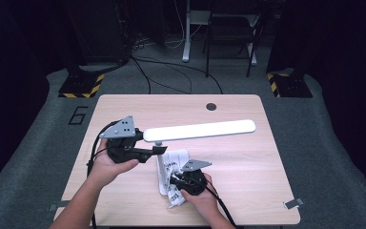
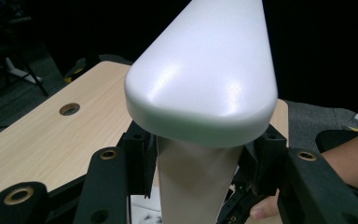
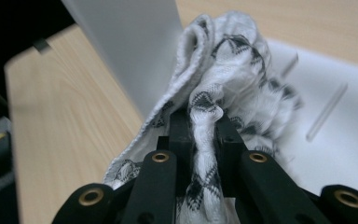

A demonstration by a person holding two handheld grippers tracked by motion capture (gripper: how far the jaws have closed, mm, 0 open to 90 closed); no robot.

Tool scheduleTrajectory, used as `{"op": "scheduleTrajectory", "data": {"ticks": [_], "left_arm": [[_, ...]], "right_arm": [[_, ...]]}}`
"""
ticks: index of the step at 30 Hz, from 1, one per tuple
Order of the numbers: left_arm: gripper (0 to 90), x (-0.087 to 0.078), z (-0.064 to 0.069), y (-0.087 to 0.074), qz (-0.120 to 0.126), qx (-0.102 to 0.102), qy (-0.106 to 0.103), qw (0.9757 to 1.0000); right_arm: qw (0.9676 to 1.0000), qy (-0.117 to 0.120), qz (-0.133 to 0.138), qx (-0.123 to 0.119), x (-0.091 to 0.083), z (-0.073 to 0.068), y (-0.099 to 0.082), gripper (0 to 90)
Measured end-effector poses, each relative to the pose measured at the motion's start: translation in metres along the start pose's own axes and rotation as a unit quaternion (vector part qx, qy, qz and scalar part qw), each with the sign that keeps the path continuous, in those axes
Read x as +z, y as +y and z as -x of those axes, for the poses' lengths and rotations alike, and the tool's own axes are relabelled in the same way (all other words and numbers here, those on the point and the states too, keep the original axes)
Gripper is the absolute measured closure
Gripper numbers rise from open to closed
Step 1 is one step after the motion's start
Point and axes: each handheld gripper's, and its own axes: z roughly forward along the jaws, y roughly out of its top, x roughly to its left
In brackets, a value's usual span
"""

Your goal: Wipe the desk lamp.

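Here, nearest the person, the right gripper [image 1: 183, 180] sits low over the front of the table [image 1: 248, 191], its jaws pinching a bunched white cloth [image 3: 223, 88] with a dark pattern; in the right gripper view a fold of it is squeezed between the two black jaws. The cloth lies on the lamp's flat white base [image 1: 162, 177], touching it, just beside the lamp's upright stem [image 3: 130, 51]. A little farther in and to the left, the left gripper [image 1: 157, 150] is held level, its jaws closed on that stem right under the lamp head [image 1: 200, 130]; the left gripper view shows the stem [image 2: 196, 182] clamped between the jaws with the head's rounded end [image 2: 203, 88] just above them. The long white head glows and stretches out to the right above the table. Beyond it, near the far edge, is a small round hole [image 1: 211, 106] in the tabletop.
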Motion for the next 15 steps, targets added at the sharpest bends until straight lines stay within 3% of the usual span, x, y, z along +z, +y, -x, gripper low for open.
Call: {"op": "scheduleTrajectory", "data": {"ticks": [4,6,9,11,15], "left_arm": [[52.8,0.0,0.001,0.0,0.002,-0.002,0.002,1.0],[52.7,0.0,0.001,0.0,0.002,-0.001,0.002,1.0],[52.8,0.0,0.001,0.0,0.0,0.0,0.003,1.0],[52.8,0.0,0.001,0.0,0.0,0.0,0.004,1.0],[52.8,0.0,0.001,0.0,0.0,-0.002,0.005,1.0]], "right_arm": [[0.9994,0.004,0.032,-0.011,-0.016,-0.008,0.017,81.0],[0.9973,0.019,0.069,-0.015,-0.032,-0.013,0.034,80.9],[0.9957,0.023,0.087,-0.018,-0.043,-0.018,0.045,80.9],[0.9916,0.029,0.122,-0.031,-0.056,-0.023,0.061,80.8],[0.9883,0.031,0.144,-0.04,-0.067,-0.027,0.076,80.8]]}}
